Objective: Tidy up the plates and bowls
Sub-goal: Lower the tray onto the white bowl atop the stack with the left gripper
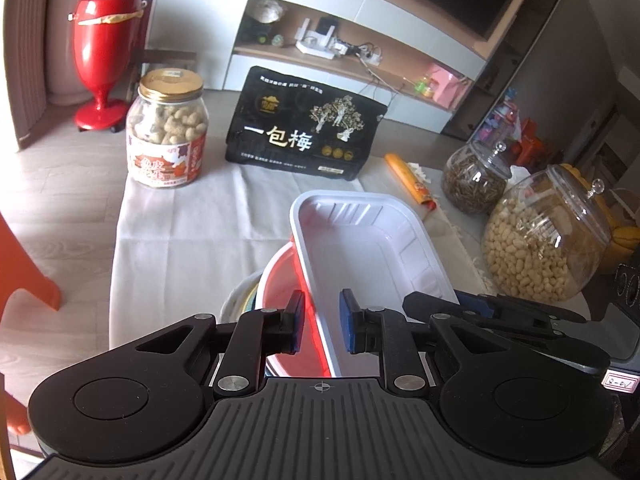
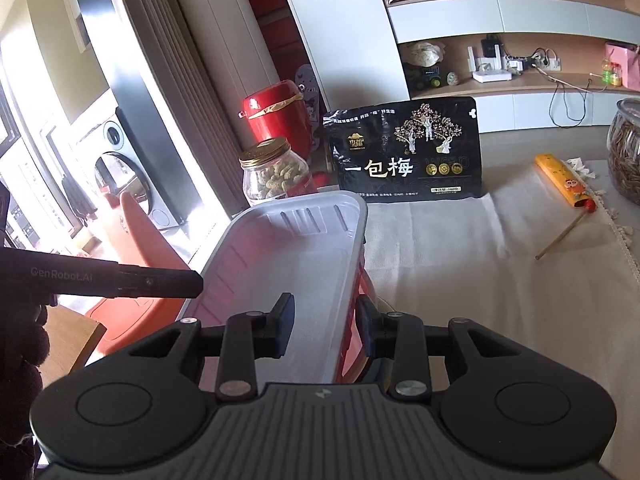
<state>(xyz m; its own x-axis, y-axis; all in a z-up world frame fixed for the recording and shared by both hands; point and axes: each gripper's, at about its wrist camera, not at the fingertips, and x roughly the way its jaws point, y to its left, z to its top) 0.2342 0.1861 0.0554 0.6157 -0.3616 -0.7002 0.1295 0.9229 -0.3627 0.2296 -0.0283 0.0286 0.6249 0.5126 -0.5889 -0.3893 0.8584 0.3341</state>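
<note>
Here, a glossy rectangular plastic tray (image 1: 360, 248) (ribbed walls, rounded corners).

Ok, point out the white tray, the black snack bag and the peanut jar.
white tray (image 1: 356, 248), left wrist view, inner floor.
black snack bag (image 2: 404, 148), right wrist view, front face.
peanut jar (image 1: 168, 124), left wrist view, glass side.

"一包梅" was printed in large characters on the black snack bag (image 1: 305, 125); "GenRobot.AI" was marked on the left tool's (image 2: 160, 282) side.

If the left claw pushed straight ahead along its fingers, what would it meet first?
The left claw already straddles the long wall of the white rectangular plastic tray; going on, it would probably slide along that wall, though depth is unclear.
</note>
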